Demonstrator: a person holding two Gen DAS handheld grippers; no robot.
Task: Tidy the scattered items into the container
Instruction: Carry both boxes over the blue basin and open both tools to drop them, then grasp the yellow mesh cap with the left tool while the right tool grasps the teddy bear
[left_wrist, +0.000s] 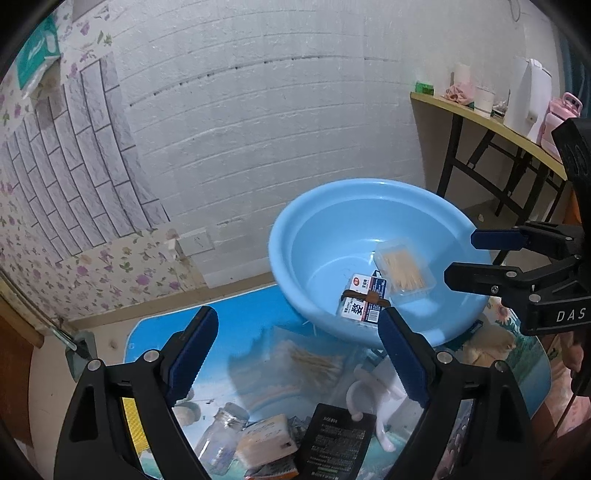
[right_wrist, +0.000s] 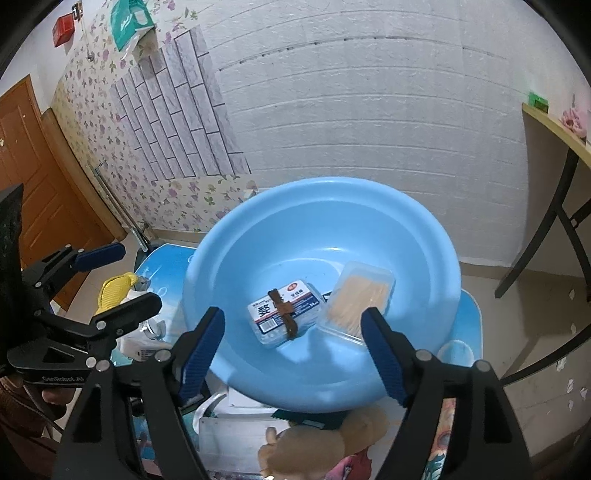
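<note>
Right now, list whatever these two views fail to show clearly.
- Left wrist view: clear bag of sticks on the table is blurred.
- Left wrist view: black packet is cut off by the bottom edge.
- Right wrist view: items under the blue basin are hidden by it and the right gripper.

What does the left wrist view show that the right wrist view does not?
Only the left wrist view: a clear bag of cotton swabs, a small glass jar and a black card on the mat near the left gripper, open and empty. Only the right wrist view: a yellow item and a brown door. Both: the blue basin holding a labelled pack and a toothpick box, and the right gripper, open and empty.
</note>
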